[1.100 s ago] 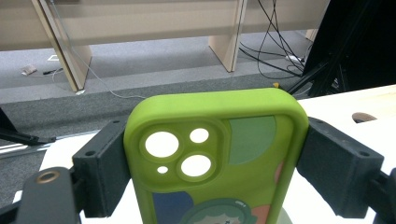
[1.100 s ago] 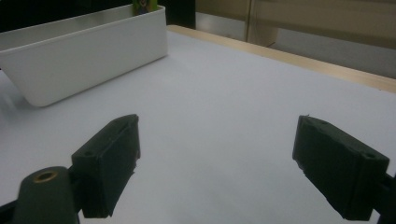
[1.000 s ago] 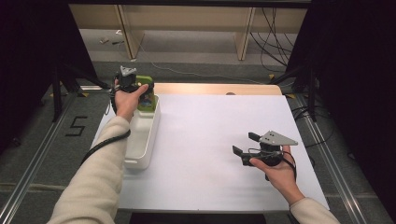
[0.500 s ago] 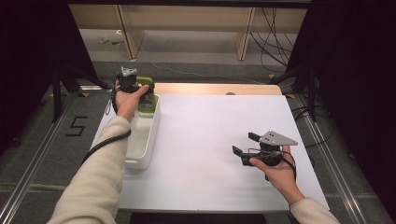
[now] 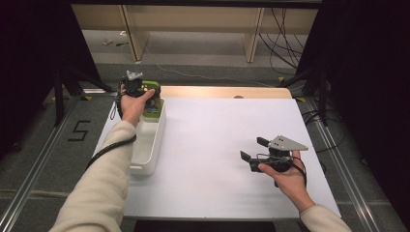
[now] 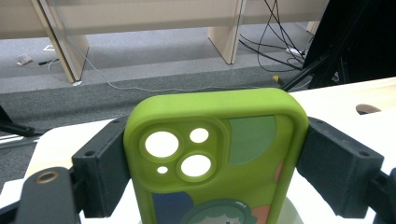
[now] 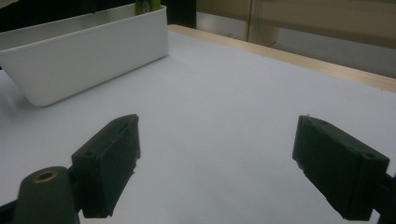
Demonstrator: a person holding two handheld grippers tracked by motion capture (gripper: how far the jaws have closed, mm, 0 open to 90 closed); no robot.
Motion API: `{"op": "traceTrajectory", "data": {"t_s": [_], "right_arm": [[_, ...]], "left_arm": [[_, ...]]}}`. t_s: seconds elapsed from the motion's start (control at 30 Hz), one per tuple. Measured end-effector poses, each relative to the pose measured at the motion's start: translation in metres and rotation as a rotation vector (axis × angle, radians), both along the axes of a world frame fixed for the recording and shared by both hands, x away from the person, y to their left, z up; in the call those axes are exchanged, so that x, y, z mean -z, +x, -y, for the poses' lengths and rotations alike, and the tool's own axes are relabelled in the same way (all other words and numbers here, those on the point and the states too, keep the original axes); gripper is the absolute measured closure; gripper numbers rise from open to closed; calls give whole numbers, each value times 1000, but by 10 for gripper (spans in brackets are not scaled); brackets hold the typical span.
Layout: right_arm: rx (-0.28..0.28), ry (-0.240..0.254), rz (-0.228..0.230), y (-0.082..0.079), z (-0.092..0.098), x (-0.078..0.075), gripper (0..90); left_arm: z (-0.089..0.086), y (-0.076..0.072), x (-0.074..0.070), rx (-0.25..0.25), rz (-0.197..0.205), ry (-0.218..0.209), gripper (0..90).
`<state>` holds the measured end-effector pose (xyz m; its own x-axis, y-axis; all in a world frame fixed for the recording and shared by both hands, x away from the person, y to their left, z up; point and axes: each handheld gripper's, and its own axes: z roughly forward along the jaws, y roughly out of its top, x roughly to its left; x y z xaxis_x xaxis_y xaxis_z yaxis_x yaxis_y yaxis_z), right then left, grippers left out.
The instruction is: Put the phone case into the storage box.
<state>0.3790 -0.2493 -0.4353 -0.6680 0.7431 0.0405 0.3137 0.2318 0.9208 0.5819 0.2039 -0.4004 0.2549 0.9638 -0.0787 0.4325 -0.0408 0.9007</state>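
A lime-green phone case [image 6: 219, 140] with camera cut-outs and a cartoon print stands upright between the jaws of my left gripper [image 6: 219, 161], whose pads press on its two long edges. From above, that gripper [image 5: 145, 96] holds the case [image 5: 153, 104] over the far end of a white oblong bin [image 5: 147, 145]. My right gripper [image 5: 254, 150] rests low over the white table sheet at the right, open. Its jaws [image 7: 215, 163] stand wide apart with nothing between them, and the bin [image 7: 84, 51] lies beyond them.
The white sheet [image 5: 217, 135] covers the table, with a strip of bare wood [image 5: 222, 92] along the far edge. Behind the table are grey floor, wooden legs and loose cables [image 5: 285, 34]. Dark stands flank both sides.
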Motion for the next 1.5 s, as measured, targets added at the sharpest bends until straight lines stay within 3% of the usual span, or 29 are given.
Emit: {"op": "traceTrajectory", "data": {"t_s": [1.5], "right_arm": [[-3,2,-1,0,0,1,161]], "left_arm": [[2,4,12,9,-35,9,156]]}}
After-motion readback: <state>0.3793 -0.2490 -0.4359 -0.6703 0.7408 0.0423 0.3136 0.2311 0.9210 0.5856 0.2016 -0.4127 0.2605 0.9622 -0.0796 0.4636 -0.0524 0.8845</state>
